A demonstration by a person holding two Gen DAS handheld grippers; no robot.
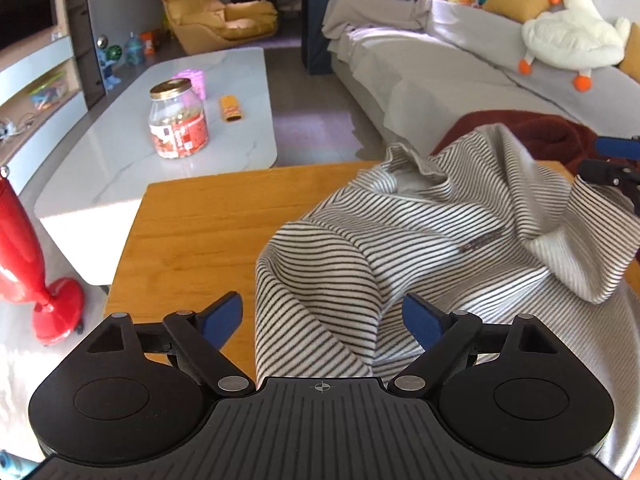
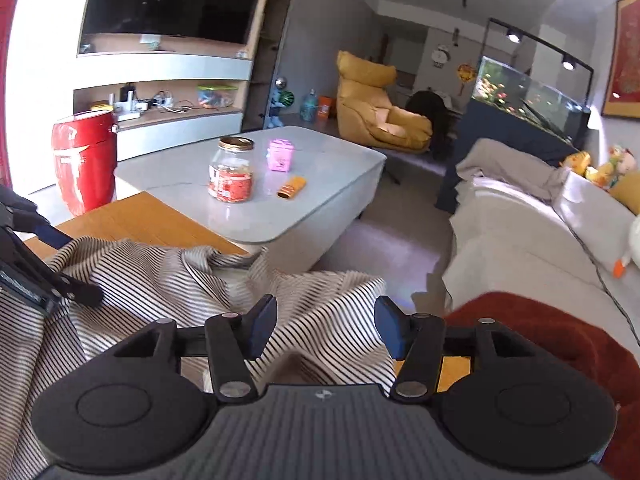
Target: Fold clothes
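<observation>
A striped grey-and-white garment (image 1: 420,240) lies crumpled on the wooden table (image 1: 192,224). My left gripper (image 1: 322,322) is open, its blue pads on either side of a fold at the garment's near left edge. My right gripper (image 2: 326,330) is open above the garment (image 2: 160,280) near its right edge; it also shows in the left wrist view (image 1: 616,168) at the far right. The left gripper shows in the right wrist view (image 2: 36,256) at the left, over the cloth. A dark red garment (image 2: 560,340) lies at the table's right end.
A white coffee table (image 1: 160,128) beyond the wooden table holds a glass jar (image 1: 178,120), an orange packet (image 1: 230,108) and a pink box (image 2: 280,155). A grey sofa (image 1: 460,72) with a plush goose (image 1: 568,28) runs along the right. A red object (image 1: 24,248) stands on the floor at left.
</observation>
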